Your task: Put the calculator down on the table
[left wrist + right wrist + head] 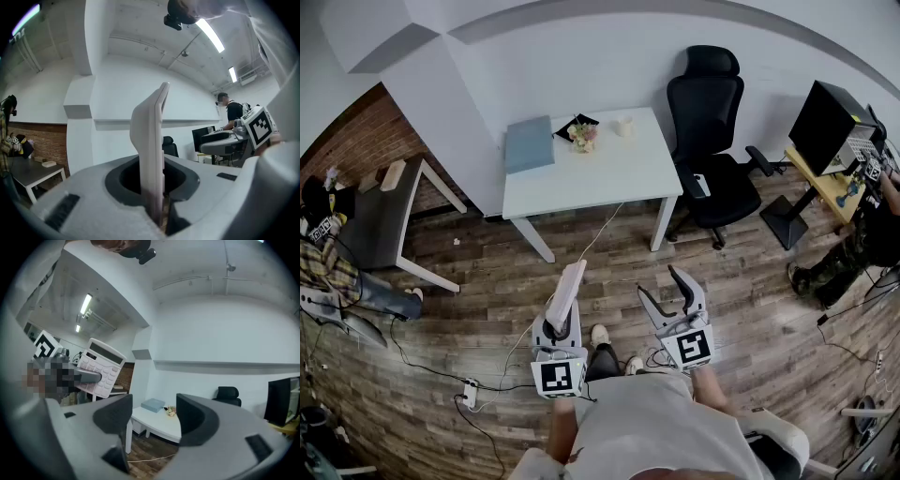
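Note:
My left gripper is shut on a pale pink calculator, held on edge above the wooden floor. In the left gripper view the calculator stands upright between the jaws, seen edge-on. From the right gripper view its keypad and display show on the calculator at the left. My right gripper hangs open and empty beside it, and in its own view the right gripper has nothing in the gap between its jaws. The white table stands ahead against the wall, well beyond both grippers.
On the table lie a grey-blue book, a small bunch of flowers and a white cup. A black office chair stands at its right. A grey table is at the left. A person sits by a desk with a monitor. Cables trail over the floor.

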### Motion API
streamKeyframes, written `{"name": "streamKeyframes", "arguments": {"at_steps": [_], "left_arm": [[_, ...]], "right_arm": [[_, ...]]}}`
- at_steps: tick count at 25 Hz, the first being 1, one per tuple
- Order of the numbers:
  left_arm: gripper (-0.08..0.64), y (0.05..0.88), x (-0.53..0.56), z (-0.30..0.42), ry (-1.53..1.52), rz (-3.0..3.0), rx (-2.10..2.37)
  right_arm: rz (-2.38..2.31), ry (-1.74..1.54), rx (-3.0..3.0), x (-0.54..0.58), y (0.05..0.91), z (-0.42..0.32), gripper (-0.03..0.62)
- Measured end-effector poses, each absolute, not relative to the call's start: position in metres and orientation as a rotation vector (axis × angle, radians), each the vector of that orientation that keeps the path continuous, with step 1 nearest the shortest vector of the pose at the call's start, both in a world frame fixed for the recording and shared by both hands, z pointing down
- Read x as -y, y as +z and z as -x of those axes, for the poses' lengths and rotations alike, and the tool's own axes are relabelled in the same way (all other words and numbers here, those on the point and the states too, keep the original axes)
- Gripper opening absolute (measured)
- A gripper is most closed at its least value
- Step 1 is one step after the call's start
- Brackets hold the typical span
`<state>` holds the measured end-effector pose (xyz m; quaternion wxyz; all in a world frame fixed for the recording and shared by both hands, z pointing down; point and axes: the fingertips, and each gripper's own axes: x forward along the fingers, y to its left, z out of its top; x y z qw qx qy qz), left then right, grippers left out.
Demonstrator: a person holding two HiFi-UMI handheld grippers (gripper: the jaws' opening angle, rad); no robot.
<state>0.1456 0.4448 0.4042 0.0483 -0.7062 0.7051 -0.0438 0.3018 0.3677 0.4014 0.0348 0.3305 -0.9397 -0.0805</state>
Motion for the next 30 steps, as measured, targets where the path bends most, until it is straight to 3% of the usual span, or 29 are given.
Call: {"name": "streamKeyframes", "arguments": {"at_steps": [30], "left_arm": [[0.073, 0.416, -0.32, -0.024, -0.136, 2.278, -2.082]], "right_arm": [[-1.112, -0.229, 2.746, -0.247, 0.419, -0.186, 0.291]]}}
